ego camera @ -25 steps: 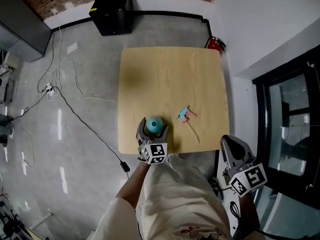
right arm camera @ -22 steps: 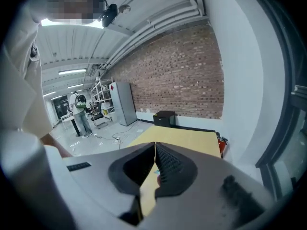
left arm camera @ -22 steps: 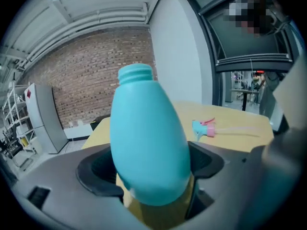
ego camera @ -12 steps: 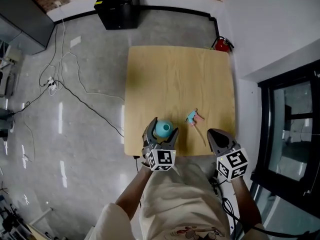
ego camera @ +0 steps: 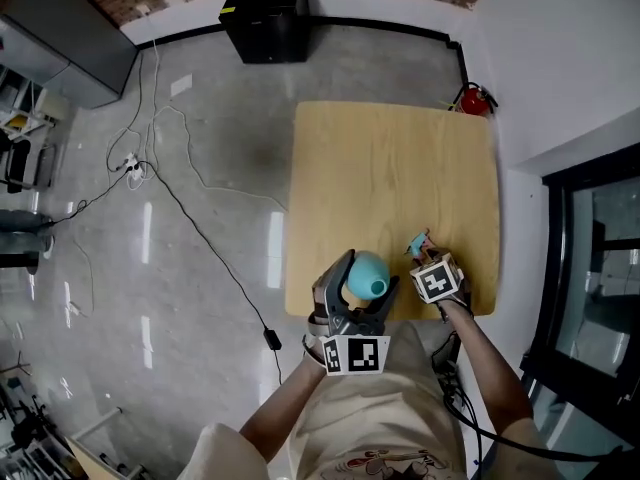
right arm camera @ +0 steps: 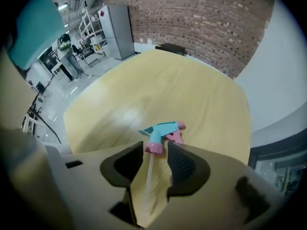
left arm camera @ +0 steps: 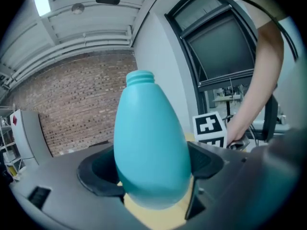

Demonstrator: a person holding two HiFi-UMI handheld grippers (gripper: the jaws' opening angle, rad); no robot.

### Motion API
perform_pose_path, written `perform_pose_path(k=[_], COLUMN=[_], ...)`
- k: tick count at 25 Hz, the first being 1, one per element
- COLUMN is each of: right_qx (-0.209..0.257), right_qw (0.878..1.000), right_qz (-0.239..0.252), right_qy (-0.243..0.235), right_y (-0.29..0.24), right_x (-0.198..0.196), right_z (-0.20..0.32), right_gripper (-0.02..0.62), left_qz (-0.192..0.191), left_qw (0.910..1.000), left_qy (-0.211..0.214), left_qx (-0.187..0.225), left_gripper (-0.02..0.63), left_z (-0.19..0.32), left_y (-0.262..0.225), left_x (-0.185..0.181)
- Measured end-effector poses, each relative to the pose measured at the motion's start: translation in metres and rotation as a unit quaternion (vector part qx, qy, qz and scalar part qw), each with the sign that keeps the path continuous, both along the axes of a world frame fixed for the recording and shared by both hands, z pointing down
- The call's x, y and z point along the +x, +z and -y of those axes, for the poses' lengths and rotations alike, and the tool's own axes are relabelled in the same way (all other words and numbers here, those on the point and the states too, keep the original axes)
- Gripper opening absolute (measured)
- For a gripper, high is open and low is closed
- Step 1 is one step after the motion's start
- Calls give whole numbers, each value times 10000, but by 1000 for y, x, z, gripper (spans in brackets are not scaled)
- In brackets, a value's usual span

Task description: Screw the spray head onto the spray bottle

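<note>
Head view: the spray bottle is at the wooden table's near edge, and the spray head lies near its near right corner.

Left gripper view: the left gripper clamps the bottle, jaws wide.

Right gripper view: the right gripper jaws are opening, straddling the dip tube.

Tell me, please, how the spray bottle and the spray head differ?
The spray bottle is big and plain teal; the spray head is small, teal with pink parts and a thin tube. The bottle is held neck up in the left gripper; the head lies on its side on the table, ungripped, at the tips of the right gripper, whose jaws are opening. Both share the teal colour.
</note>
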State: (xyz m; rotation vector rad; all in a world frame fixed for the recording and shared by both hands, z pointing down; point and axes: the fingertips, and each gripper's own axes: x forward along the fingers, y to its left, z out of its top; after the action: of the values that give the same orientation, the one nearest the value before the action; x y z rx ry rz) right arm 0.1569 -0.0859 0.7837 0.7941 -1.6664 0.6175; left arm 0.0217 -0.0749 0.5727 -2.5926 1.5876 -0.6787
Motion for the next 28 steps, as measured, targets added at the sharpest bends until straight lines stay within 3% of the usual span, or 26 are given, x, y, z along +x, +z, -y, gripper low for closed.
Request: perform_pose_path(k=[5,9,11,14,17,21,24,26,28], right_qx=[-162,-162,-19,474,1133,2313,3262,3684,3961], right_qw=[9994,9985,9975,9808,9359,8465,7855,7534,7288], right_qz=[-52,-85,306,1646,3151,4723,5246,5445,5585], right_qy=[303,517,634,930,1091,827,372,117,-59], right_y=[31,23,5,-59,-168,-323,-437,-498,-540], right_x=[-2,-3,-11,-39,-66,-76,-74,-71,-66], right_z=[1,4,8,22,38,56,61,55,46], right_gripper=[153,132,130,130,130,130,130,130,130], left_qz=[91,192,212,158,110,110,227,290,310], left_qw=[9996,9993,9991,9989,9977,9969,9974,9969,9963], left_qy=[256,330,355,395,442,595,599,651,755], left_qx=[48,41,15,-210,-494,-498,-326,-320,-285], left_gripper=[423,423,423,422,423,423,422,423,423], left_z=[-5,-7,-5,0,-1,-3,8,11,12], left_y=[-6,-10,-14,-22,-35,-57,-85,-98,-107], left_x=[-9,-16,-17,-20,-21,-12,-4,5,16])
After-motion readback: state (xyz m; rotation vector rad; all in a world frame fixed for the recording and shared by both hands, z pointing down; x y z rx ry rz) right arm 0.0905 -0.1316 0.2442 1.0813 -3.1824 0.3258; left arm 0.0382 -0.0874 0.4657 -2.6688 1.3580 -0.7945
